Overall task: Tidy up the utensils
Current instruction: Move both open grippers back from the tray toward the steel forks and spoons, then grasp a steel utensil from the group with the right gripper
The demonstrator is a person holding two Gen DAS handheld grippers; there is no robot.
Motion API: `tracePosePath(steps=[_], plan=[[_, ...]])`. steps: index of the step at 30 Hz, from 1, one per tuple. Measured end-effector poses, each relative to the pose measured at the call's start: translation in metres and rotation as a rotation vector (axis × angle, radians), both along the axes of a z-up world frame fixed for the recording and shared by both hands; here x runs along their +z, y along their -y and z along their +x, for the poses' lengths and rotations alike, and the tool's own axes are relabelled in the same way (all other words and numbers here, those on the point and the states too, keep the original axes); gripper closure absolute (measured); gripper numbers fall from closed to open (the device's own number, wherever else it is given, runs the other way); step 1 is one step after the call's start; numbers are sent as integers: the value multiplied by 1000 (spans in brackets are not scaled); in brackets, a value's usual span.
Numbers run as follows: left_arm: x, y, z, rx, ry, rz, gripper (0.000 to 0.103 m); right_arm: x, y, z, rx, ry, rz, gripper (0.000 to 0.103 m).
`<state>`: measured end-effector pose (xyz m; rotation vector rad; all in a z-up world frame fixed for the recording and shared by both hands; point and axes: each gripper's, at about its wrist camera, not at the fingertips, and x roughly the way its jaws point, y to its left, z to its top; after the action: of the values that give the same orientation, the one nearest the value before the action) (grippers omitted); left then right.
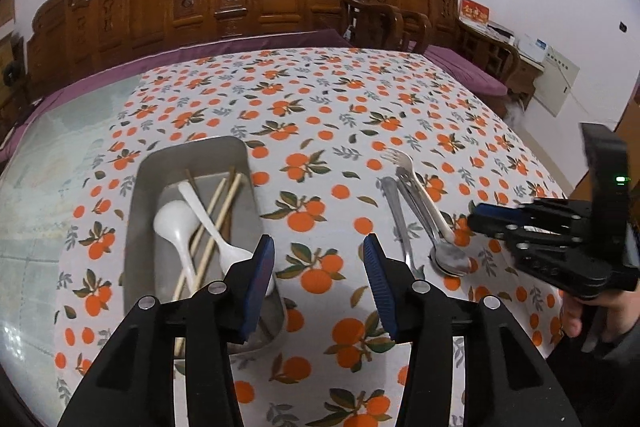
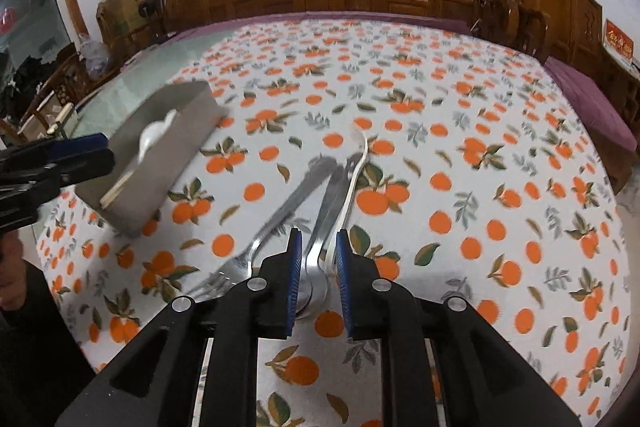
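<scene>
Right claw (image 2: 316, 267) parted over metal spoon (image 2: 314, 291).

The right gripper (image 2: 316, 267) hangs over a metal spoon (image 2: 314, 287), its jaws slightly apart with the spoon's neck between them. A metal fork (image 2: 256, 247) and white fork (image 2: 354, 183) lie beside it on the orange-print tablecloth (image 2: 480, 187). A metal tray (image 2: 160, 163) sits left, near the left gripper (image 2: 72, 155).
</scene>
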<state>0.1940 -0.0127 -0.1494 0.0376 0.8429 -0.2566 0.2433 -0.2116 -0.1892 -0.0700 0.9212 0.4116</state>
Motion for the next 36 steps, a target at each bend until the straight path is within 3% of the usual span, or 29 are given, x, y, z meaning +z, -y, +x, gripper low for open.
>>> tracePosePath(steps=[7,10,11,18,25,30,33,36], plan=[[-10,13,1,-9,-17,15,59,-9,4,4,1,-33,40,84],[-13,19,3,-19,-21,28,59,-12,1,-1,4,-42,56,61],[-15,21,3,-23,-26,30,59,-14,0,-3,5,-49,55,58],[-18,28,-1,-42,-27,43,59,-24,-10,-15,-7,-70,32,58],[-18,25,-1,-34,-27,41,59,-11,-31,-30,81,31,-29,58],[-17,25,-1,-36,-26,43,59,-25,-36,-26,90,0,-93,59],[-18,26,-2,-40,-26,47,59,-29,-30,-23,69,-8,-94,66],[-18,26,-1,-39,-27,47,59,-29,-23,-21,55,-34,-34,77]])
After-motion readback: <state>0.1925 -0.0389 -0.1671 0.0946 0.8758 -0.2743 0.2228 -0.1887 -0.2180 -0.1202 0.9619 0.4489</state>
